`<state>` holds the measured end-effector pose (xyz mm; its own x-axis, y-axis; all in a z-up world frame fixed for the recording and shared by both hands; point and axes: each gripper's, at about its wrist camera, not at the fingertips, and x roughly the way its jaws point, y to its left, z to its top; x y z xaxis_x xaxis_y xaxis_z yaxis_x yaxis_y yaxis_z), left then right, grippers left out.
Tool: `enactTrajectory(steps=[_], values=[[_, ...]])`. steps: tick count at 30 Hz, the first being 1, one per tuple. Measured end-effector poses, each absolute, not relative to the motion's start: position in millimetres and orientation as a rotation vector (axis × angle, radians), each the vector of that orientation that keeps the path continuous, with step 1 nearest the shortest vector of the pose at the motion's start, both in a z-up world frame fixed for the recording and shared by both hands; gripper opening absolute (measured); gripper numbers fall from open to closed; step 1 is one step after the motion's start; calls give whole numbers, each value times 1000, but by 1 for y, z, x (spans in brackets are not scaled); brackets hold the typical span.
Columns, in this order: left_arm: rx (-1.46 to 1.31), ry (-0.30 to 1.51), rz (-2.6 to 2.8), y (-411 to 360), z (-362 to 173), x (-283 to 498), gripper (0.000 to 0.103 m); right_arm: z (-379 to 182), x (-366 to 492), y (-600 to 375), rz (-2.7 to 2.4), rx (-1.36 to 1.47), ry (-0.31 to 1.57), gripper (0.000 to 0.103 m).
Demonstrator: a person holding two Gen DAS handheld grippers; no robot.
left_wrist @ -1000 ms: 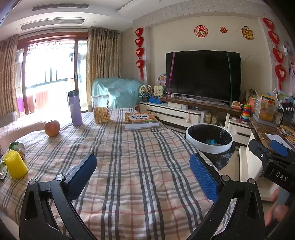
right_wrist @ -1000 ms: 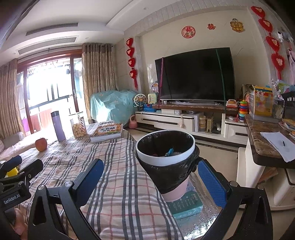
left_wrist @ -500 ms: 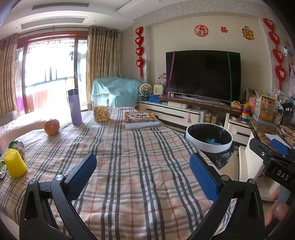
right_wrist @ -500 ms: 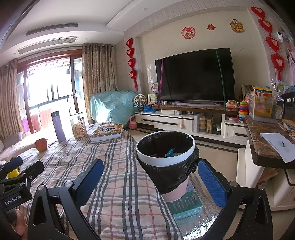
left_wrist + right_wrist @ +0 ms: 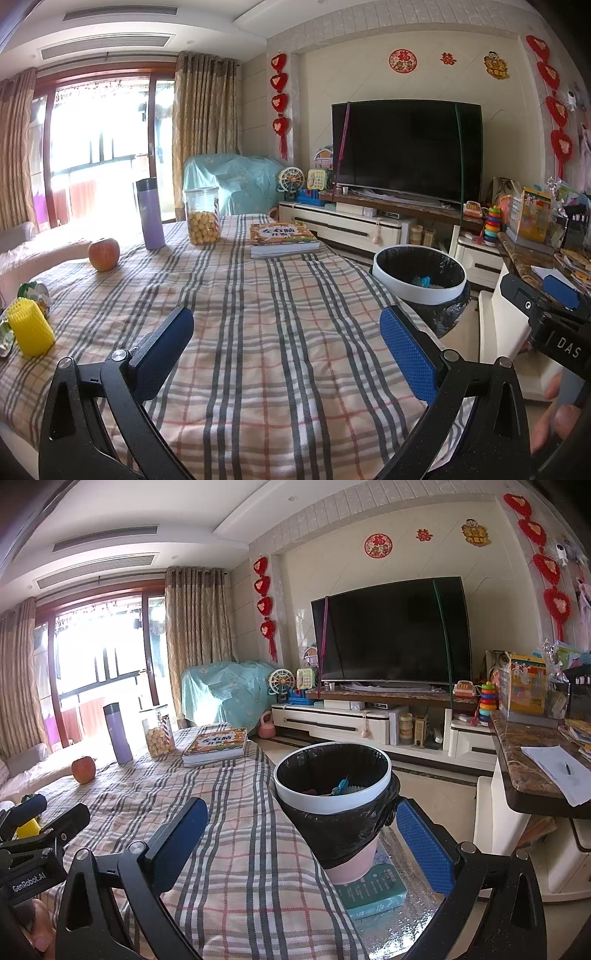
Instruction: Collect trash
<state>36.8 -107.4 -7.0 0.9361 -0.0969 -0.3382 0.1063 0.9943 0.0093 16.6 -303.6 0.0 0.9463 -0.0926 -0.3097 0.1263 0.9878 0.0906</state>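
**Living-room table, both grippers idle near the bin**

Plaid-checked tablecloth (image 5: 258,314) fills the foreground of both wrist views. Left gripper (image 5: 288,343) hangs over bare cloth, blue pads spread wide, nothing between them. Right gripper (image 5: 301,840) likewise released and empty, aimed at the white-rimmed bin with black liner (image 5: 332,801), which stands just off the table's right edge on a teal box (image 5: 373,890), probably raised so drops from table height land easily. Bin already holds scraps, a blue piece visible; the rest is too dark to identify.

Likely remaining trash sits at the table's near-left edge: yellow foam mesh sleeve (image 5: 30,332) touching a crumpled green-and-white wrapper (image 5: 35,293), partly cut off by the frame, so how much lies there is unclear. Left gripper looks closest to it.

Farther back, likely keepers: red apple (image 5: 104,254), purple thermos (image 5: 150,214), clear jar of round snacks (image 5: 202,216), stacked picture books (image 5: 282,240). Beyond, dark television (image 5: 406,151).
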Motion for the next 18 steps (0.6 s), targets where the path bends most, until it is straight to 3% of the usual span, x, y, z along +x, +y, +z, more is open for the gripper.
enactTrajectory(steps=[18], values=[[31,349,-114,-106,-10,38,103,1,16,-304,-110,113,308,103]])
